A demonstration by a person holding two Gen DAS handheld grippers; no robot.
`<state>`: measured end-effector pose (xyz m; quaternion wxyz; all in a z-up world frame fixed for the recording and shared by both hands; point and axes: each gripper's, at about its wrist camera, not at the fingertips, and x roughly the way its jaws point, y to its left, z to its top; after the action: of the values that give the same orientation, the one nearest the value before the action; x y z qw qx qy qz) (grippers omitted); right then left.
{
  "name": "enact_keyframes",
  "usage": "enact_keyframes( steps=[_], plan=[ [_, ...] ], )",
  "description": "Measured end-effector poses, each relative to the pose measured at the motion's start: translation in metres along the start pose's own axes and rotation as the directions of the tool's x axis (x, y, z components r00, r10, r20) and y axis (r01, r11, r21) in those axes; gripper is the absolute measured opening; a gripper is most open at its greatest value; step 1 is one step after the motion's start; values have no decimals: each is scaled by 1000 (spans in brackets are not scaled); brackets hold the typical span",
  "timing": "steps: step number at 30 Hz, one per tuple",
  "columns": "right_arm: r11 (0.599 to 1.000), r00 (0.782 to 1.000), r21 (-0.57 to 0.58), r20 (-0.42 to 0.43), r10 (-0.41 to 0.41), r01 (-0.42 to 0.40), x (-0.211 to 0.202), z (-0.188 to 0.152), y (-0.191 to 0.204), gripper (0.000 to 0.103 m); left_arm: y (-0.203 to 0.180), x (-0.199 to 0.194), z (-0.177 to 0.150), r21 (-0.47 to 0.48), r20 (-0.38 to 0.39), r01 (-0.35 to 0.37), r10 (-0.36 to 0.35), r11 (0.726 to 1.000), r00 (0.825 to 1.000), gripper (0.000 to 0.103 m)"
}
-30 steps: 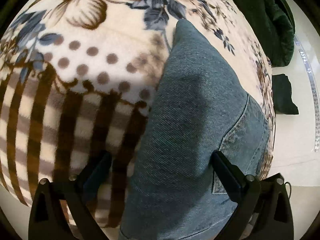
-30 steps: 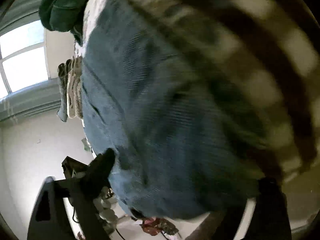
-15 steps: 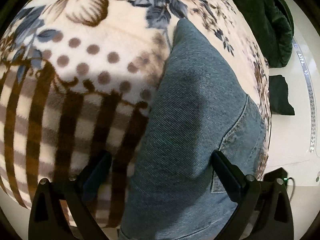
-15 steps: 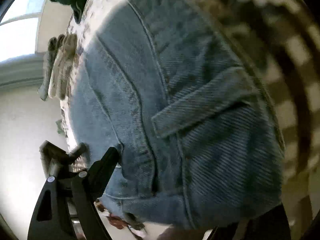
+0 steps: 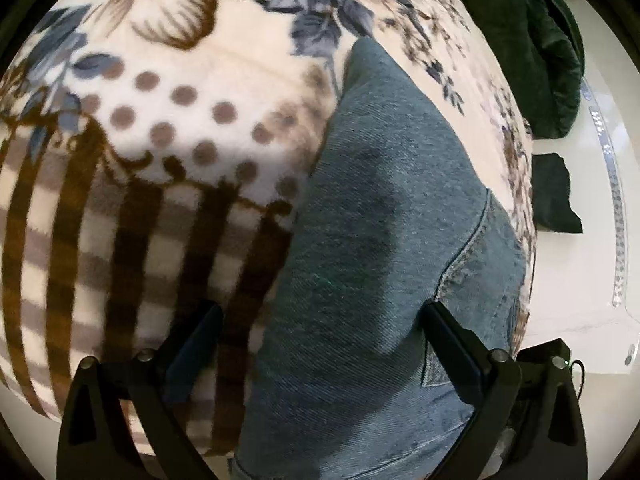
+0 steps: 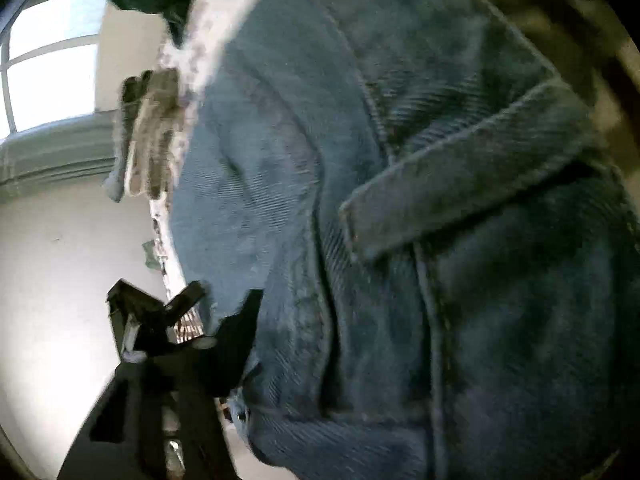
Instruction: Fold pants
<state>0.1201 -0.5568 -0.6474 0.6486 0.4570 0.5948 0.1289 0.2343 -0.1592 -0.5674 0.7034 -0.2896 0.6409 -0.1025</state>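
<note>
Blue denim pants [image 5: 376,248] lie folded lengthwise on a patterned blanket [image 5: 168,128], running from the near edge toward the far side. My left gripper [image 5: 320,332] is open just above them, one finger over the blanket and one over the denim. In the right wrist view the pants [image 6: 400,220] fill the frame close up, showing the waistband and a belt loop [image 6: 452,192]. My right gripper's left finger [image 6: 240,344] shows beside the denim; the right finger is hidden, so its state is unclear.
A dark green garment [image 5: 532,40] lies at the bed's far right corner, and a dark cloth [image 5: 552,196] is on the white floor. A window [image 6: 48,60] and a hanging striped cloth [image 6: 148,132] show in the right wrist view.
My right gripper has moved closer to the waistband, which now fills its view. The left gripper has hardly moved.
</note>
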Motion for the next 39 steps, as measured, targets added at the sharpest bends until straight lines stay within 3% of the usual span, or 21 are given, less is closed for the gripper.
enact_keyframes(
  steps=[1, 2, 6, 8, 12, 17, 23, 27, 31, 35, 39],
  plan=[
    [1000, 1000, -8, 14, 2, -2, -5, -5, 3, 47, -2, -2, -2, 16, 8, 22, -22, 1000, 1000, 80],
    [1000, 1000, -14, 27, 4, -4, -10, -8, 6, 46, -6, -5, -4, 35, 14, 57, -57, 998, 998, 53],
    [1000, 998, -22, 65, -19, 21, -15, -9, 25, 40, -17, -22, -13, 83, 59, 57, -62, 995, 996, 29],
    [999, 996, -39, 79, -31, 34, -33, -19, 27, 38, -23, -33, -15, 95, 70, 62, -69, 994, 995, 24],
    [993, 993, -100, 100, -59, 69, -54, -23, 69, 36, -39, -62, -19, 112, 72, 76, -84, 991, 994, 20],
    [987, 993, -132, 97, -74, 87, -73, -23, 132, 36, -59, -105, -19, 109, 74, 74, -83, 991, 994, 20],
    [975, 992, -206, 111, -62, 84, -90, -20, 223, 35, -87, -161, 5, 146, 110, 82, -98, 986, 989, 20],
    [968, 990, -238, 133, -42, 73, -86, -3, 285, 35, -94, -202, 44, 159, 149, 94, -118, 983, 982, 20],
    [960, 987, -275, 159, -8, 52, -57, 29, 360, 35, -87, -242, 109, 174, 203, 99, -134, 980, 970, 20],
    [955, 982, -297, 185, 30, 27, -1, 72, 439, 35, -68, -277, 198, 189, 243, 91, -136, 978, 960, 20],
    [953, 976, -302, 204, 70, -5, 70, 123, 512, 35, -40, -307, 311, 197, 288, 66, -122, 978, 950, 20]
  ],
)
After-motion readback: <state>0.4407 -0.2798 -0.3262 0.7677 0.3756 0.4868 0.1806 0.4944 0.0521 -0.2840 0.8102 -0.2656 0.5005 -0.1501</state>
